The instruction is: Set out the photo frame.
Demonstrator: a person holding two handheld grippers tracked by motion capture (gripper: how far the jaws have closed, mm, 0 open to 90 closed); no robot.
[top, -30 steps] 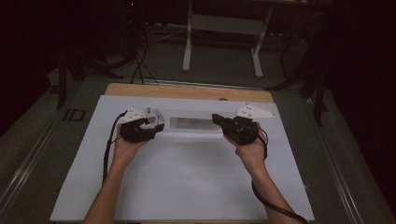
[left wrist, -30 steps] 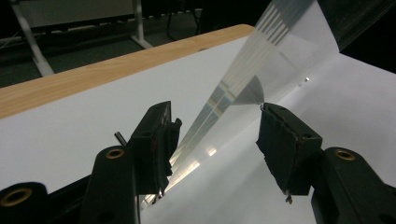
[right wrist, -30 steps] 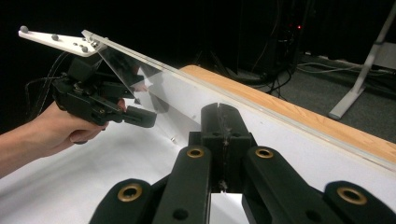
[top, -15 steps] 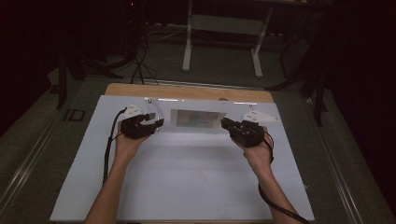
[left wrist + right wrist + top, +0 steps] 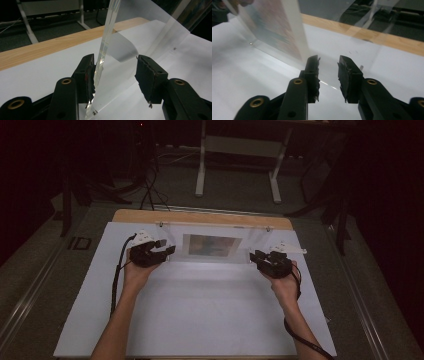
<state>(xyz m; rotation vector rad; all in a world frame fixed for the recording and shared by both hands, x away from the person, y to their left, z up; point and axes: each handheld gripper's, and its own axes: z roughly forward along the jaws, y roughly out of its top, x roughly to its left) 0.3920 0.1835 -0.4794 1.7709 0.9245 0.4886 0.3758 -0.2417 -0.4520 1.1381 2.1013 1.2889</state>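
A clear acrylic panel with a coloured picture in its middle stands upright across the far part of the white table sheet. My left gripper is at its left end, open. In the left gripper view the panel's edge passes between the jaws of the left gripper and touches the left pad. My right gripper is at the panel's right end, open. In the right gripper view the picture sits just left of the right gripper.
A wooden strip runs along the table's far edge behind the panel. Beyond it, on the dark floor, stand a metal frame's legs and loose cables. A black cable trails from the left gripper.
The panel has come up from a low strip to upright, with the picture now facing the high view. Both hands have moved apart to the panel's ends, the right one farther right and nearer.
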